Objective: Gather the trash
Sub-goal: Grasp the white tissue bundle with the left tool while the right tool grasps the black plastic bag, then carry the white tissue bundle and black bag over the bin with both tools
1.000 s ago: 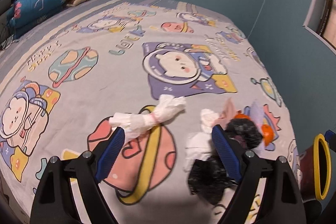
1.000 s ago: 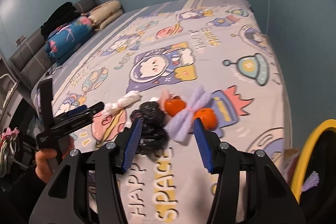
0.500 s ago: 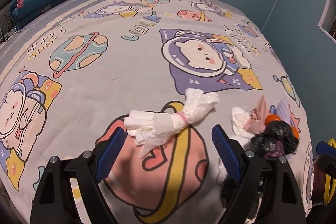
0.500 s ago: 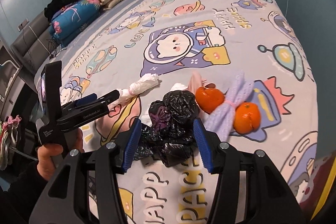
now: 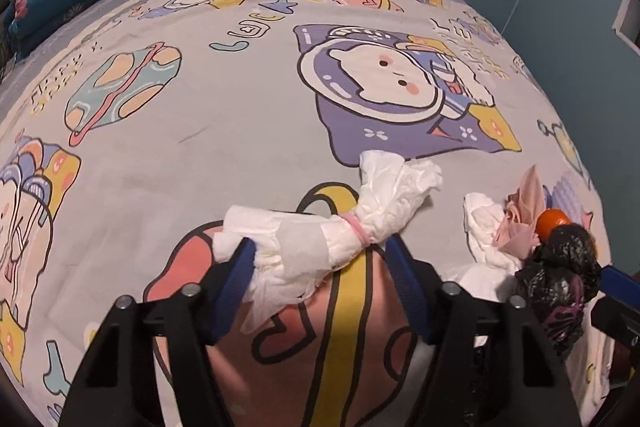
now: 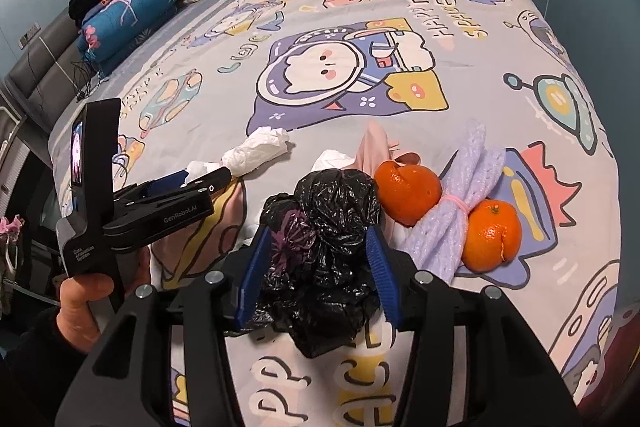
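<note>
A white tissue bundle [image 5: 320,227] tied with a pink band lies on the bed sheet [image 5: 224,131]. My left gripper [image 5: 320,259] is open, its jaws on either side of the bundle's near end; it also shows in the right wrist view [image 6: 200,181]. A crumpled black plastic bag [image 6: 324,223] lies between the open jaws of my right gripper [image 6: 316,247]; the bag also shows in the left wrist view [image 5: 564,267]. Whether the pads touch the bag I cannot tell.
Two oranges [image 6: 408,191] [image 6: 494,233] flank a purple foam bundle [image 6: 460,195] right of the bag. A pink scrap [image 6: 374,147] and white tissue [image 5: 484,227] lie behind it. Pillows and folded bedding [image 6: 132,3] sit at the bed's far left.
Both grippers have moved forward and down. The left jaws now straddle the tissue bundle's near end; the right jaws now straddle the black bag and are a little narrower.
</note>
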Action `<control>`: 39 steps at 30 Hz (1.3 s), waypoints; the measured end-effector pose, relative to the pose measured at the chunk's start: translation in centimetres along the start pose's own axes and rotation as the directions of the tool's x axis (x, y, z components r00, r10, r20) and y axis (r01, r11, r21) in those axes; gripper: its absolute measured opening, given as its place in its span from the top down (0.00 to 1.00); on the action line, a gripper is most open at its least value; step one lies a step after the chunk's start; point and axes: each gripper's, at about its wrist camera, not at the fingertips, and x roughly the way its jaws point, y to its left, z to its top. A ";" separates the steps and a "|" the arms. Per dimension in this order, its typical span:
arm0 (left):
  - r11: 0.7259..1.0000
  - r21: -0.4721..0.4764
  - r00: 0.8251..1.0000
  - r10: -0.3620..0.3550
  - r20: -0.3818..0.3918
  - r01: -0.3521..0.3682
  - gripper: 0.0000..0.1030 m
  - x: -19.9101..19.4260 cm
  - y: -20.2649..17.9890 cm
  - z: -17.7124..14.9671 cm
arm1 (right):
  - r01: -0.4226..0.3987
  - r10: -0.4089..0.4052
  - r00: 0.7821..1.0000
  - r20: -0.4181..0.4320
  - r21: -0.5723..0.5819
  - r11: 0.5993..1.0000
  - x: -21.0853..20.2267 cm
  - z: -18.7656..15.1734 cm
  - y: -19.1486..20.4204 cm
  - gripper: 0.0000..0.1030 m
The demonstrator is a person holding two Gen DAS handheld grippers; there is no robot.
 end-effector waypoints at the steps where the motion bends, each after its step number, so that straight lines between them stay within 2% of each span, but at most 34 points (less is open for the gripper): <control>1: 1.000 0.006 1.000 0.002 -0.002 -0.002 0.49 0.1 -0.1 0.0 | 0.005 -0.005 1.000 -0.004 0.001 1.000 0.3 0.1 -0.1 0.62; 5: 1.000 0.018 1.000 0.011 -0.014 -0.010 0.63 0.5 -0.1 0.0 | 0.007 -0.007 1.000 0.002 0.005 1.000 0.8 0.0 -0.1 0.71; 7: 1.000 0.024 1.000 0.015 -0.016 -0.014 0.71 0.6 -0.1 0.0 | 0.014 -0.014 1.000 0.015 -0.007 1.000 0.7 -0.1 0.1 0.79; 13: 1.000 0.010 1.000 0.014 -0.022 -0.014 0.82 0.5 0.1 0.1 | 0.025 -0.024 0.999 0.032 -0.006 1.000 0.2 -0.1 0.1 0.94; 24: 1.000 -0.028 1.000 -0.003 -0.005 0.003 0.86 -1.3 0.9 0.5 | -0.003 0.004 0.995 0.098 -0.006 1.000 -3.7 0.2 -0.1 0.96; 39: 0.998 -0.053 0.998 -0.035 0.047 0.037 0.87 -6.2 1.8 -0.5 | -0.020 0.021 0.992 0.125 -0.014 1.000 -8.0 -1.4 -0.6 0.98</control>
